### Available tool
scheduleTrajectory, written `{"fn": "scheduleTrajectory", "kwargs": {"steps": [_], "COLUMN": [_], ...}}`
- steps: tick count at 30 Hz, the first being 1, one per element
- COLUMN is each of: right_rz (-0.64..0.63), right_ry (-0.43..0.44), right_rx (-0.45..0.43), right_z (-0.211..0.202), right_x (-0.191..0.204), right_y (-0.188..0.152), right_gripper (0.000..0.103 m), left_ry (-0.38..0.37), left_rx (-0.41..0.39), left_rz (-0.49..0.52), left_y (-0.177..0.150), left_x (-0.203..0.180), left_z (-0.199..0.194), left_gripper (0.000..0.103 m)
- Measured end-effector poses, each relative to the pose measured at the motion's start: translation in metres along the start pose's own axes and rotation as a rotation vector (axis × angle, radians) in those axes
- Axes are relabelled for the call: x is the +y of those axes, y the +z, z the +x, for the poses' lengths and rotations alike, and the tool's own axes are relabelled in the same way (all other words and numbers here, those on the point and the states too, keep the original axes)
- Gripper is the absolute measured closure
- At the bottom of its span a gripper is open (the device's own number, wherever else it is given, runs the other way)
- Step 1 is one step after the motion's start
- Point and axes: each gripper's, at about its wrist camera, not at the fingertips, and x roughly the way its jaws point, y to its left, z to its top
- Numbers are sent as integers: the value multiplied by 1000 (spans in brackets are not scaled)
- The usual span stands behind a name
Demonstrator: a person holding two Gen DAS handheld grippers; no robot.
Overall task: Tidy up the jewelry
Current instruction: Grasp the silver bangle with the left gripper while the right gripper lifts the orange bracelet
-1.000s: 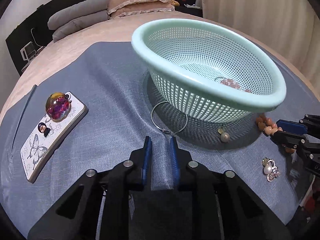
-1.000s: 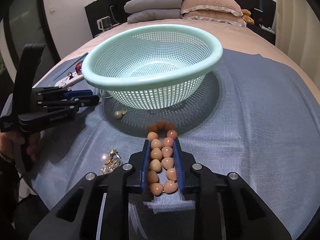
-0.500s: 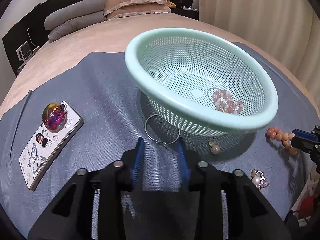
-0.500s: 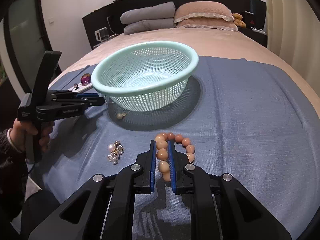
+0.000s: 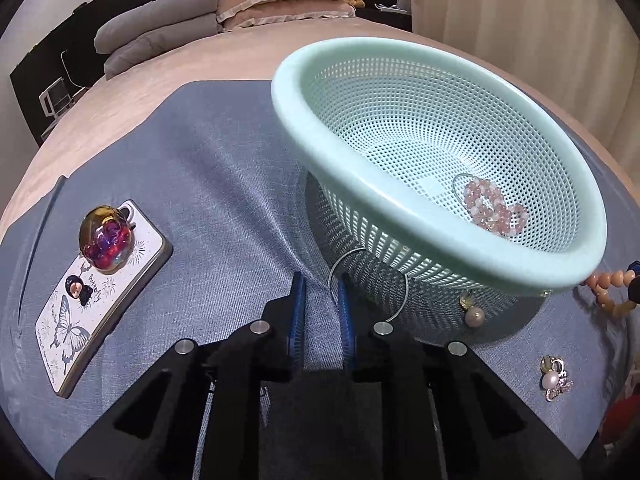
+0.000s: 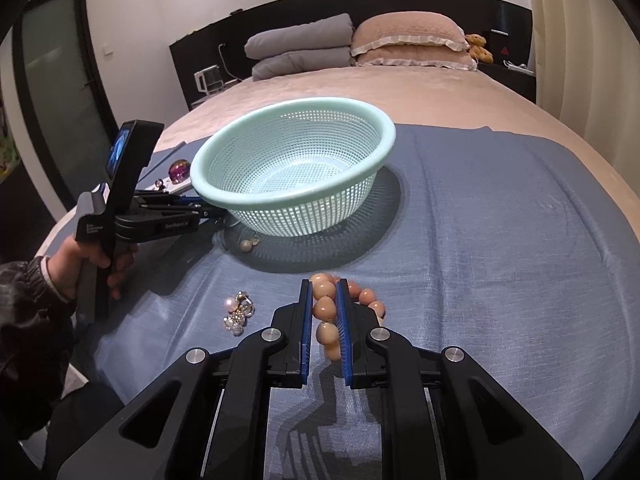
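On a blue cloth spread over a bed, an orange bead bracelet (image 6: 326, 312) is pinched between the right gripper's (image 6: 323, 286) blue pads. Beside the mint-green basket (image 6: 224, 194), the left gripper (image 5: 320, 280), its jaws having just narrowed, appears to nip a silver ring (image 5: 400, 300). A pink bracelet (image 5: 494, 210) lies inside the basket; a pearl brooch (image 6: 238, 312) rests nearby.
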Motion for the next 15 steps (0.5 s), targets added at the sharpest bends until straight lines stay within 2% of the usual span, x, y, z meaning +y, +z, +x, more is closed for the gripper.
{"fn": "scheduleTrajectory", "kwargs": {"steps": [4,6,10,13,15], "right_rz": [-1,1,19,26,24], "right_ry": [-3,-4,3,17,24], "right_rx": [-13,-20,-32,-32,-31], "right_z": [-7,-11,-14,-12,-10], "right_x": [-2,-4,-6,-5,-4], "right_y": [1,1,-1,-3,-4], "right_gripper": [92,92,92,92,92], "left_ry": [25,34,-6,-83,-105], "left_rx": [20,27,36,-3,-29], "left_rz": [73,96,76,27,43], "left_y": [-3,-7,-19,-21,-18], "left_x": [-11,-13,-3,5,0], "left_z": [-8,-14,-27,-43,-50], "left_gripper": [101,101,103,103,99]}}
